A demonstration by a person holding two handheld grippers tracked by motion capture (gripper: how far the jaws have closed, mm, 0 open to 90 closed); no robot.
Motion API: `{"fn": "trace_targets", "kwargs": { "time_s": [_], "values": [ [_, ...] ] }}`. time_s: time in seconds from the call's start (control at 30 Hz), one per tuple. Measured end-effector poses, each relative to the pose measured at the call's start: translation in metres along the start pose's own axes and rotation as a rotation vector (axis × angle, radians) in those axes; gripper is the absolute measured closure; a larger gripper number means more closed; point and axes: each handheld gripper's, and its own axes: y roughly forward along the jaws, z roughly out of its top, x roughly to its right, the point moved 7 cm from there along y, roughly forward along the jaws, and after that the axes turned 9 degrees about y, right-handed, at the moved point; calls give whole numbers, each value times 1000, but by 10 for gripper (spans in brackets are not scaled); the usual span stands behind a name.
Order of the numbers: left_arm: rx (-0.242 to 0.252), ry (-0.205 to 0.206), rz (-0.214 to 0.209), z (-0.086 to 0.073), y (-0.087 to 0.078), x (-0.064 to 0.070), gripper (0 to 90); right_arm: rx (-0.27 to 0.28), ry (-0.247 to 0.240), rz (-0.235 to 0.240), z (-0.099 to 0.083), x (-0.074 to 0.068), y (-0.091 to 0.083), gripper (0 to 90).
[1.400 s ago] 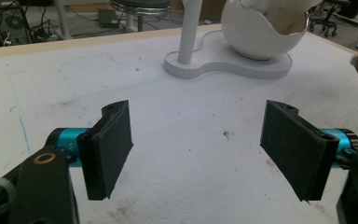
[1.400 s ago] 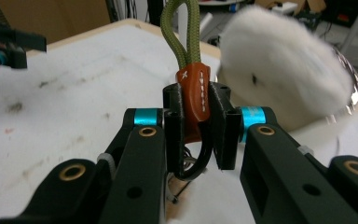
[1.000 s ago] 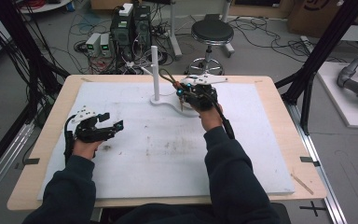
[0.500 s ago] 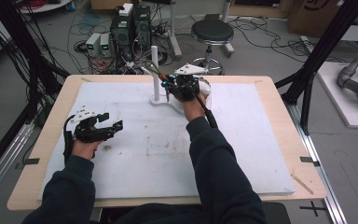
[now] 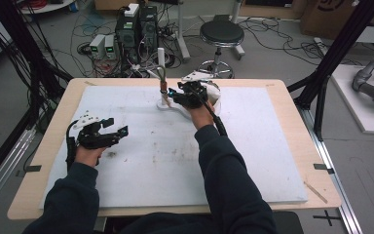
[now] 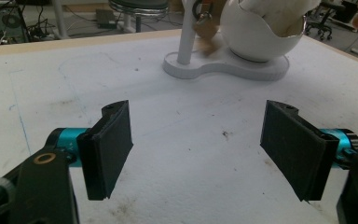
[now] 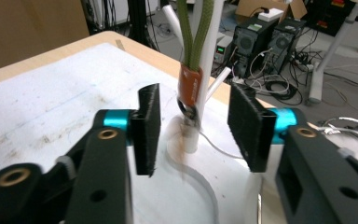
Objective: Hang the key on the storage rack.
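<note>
At the table (image 5: pixel 292 141), we see a stained white mat reaching nearly to its wooden edges; beyond lie cables and a stool (image 5: pixel 221 33). Our right tool (image 5: pixel 174 94) stands spread around the green strap (image 7: pixel 195 42) on the far-edge stand (image 5: pixel 161 68); our left tool (image 5: pixel 118 132) rests spread on open mat

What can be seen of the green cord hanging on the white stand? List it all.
The green cord is a braided loop, its two strands joined below in a brown sleeve with a metal ring under it. It hangs alongside the white post of the stand. The right gripper is open around it, fingers not touching.
</note>
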Motion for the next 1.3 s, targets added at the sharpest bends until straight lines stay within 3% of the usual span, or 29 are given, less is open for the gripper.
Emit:
{"fn": "trace_targets", "kwargs": {
  "time_s": [0.23, 0.27, 0.3, 0.37, 0.43, 0.47, 0.6, 0.63, 0.67, 0.73, 0.77, 0.8, 0.83, 1.0, 1.3],
  "values": [
    [1, -2, -2, 0, 0, 0, 246, 4, -26, 12, -5, 7, -18, 455],
    [5, -3, -3, 0, 0, 0, 246, -3, -25, 25, -11, 13, -26, 395],
    [7, -5, -4, 0, 0, 0, 246, -3, -25, 25, -11, 13, -26, 395],
    [14, -1, -7, 1, -1, 1, 246, -60, -21, 39, -21, 20, -34, 352],
    [27, 0, -3, 3, -1, 1, 246, -51, -43, 37, -30, 26, -46, 334],
    [34, -1, -6, 3, -2, 1, 235, -70, -51, 29, -41, 34, -57, 280],
    [61, -5, 0, 6, -3, 0, 212, -76, -64, 13, -56, 45, -76, 220],
    [62, -7, -2, 6, -3, 0, 206, -76, -68, 3, -68, 54, -92, 215],
    [61, -5, -2, 6, -3, 0, 206, -76, -68, 3, -68, 54, -92, 215],
    [60, -4, -3, 6, -2, 0, 206, -76, -69, -15, -83, 66, -113, 215],
    [60, -4, -3, 6, -2, 0, 206, -76, -69, -15, -83, 66, -113, 215],
    [56, -2, -3, 5, -1, 0, 206, -74, -66, -25, -93, 74, -126, 215],
    [56, -2, -3, 5, -1, 0, 206, -74, -66, -25, -93, 74, -126, 215],
    [59, 2, 4, 6, -1, 0, 207, -66, -30, -66, -118, 96, -159, 214],
    [70, 22, 5, 9, 1, 1, 207, -52, 23, -129, -142, 104, -191, 214]
  ]
}}
